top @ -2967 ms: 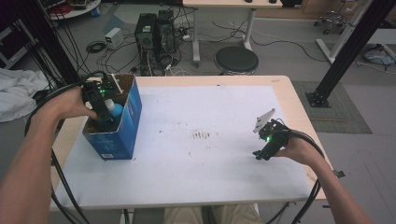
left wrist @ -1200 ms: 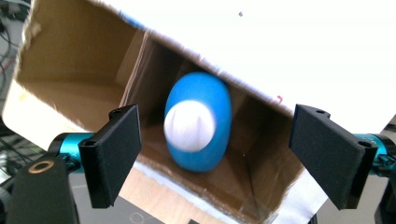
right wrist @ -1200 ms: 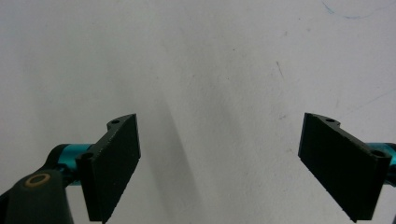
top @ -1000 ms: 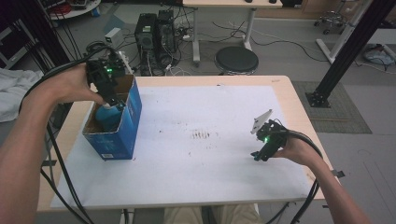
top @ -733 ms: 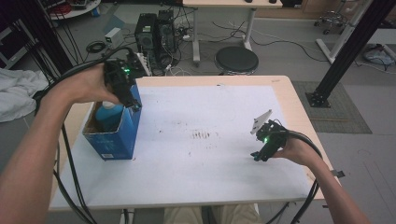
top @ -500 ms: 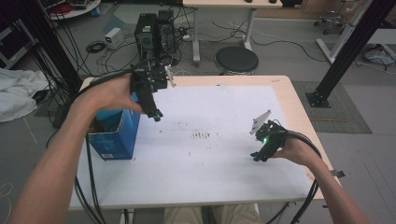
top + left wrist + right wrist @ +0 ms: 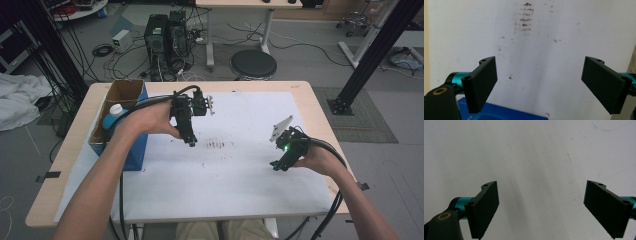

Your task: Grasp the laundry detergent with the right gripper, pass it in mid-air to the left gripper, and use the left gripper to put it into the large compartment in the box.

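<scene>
My left gripper [image 7: 191, 142] has left the box [image 7: 131, 150] behind it, jaws just spread, empty; bottle [image 7: 113, 116] probably deposited. Right gripper [image 7: 276, 165] released, idle.

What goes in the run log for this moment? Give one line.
left gripper: open, empty, over white sheet | right gripper: open, empty | blue bottle: in blue box

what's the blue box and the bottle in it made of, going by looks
Blue box: likely cardboard, with a plain brown inside wall and flaps and a printed blue outside with a slight sheen. Bottle: probably plastic, with a smooth blue body and a matte white cap; too small to be sure.
</scene>
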Tool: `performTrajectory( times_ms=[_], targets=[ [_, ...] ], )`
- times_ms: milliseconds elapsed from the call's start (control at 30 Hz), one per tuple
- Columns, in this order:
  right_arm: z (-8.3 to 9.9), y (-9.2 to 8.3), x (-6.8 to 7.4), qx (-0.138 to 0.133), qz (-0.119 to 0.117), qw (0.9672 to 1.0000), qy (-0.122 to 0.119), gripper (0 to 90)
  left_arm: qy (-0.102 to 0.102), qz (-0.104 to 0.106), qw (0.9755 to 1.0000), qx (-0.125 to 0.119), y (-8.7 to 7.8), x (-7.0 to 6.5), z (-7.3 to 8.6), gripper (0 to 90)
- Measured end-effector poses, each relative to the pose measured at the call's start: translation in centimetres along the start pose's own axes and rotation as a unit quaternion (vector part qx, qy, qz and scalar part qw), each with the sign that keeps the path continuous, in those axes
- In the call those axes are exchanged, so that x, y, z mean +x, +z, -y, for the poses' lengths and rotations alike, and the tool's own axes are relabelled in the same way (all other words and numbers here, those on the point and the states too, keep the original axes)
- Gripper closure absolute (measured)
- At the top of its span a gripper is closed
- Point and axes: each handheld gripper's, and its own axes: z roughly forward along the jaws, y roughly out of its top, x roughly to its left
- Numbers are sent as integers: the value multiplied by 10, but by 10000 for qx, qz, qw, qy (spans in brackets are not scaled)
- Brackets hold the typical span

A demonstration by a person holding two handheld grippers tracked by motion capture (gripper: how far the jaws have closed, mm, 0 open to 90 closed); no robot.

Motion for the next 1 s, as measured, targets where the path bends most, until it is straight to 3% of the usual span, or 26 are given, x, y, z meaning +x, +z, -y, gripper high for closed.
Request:
performTrajectory(
  times_ms=[167, 600, 1000],
  targets=[
    [-4, -6, -2, -30, 66, 10000, -39, 121, 32, -10, 9999, 124, 13, -4, -2, 133],
    [-18, -16, -3, -112, 163, 9997, -174, 121, -116, 44, 9999, 120, 37, -14, 7, 133],
    [-17, -16, -3, -73, 166, 9997, -161, 121, -81, 109, 9998, 144, 42, -15, 7, 134]
  ],
)
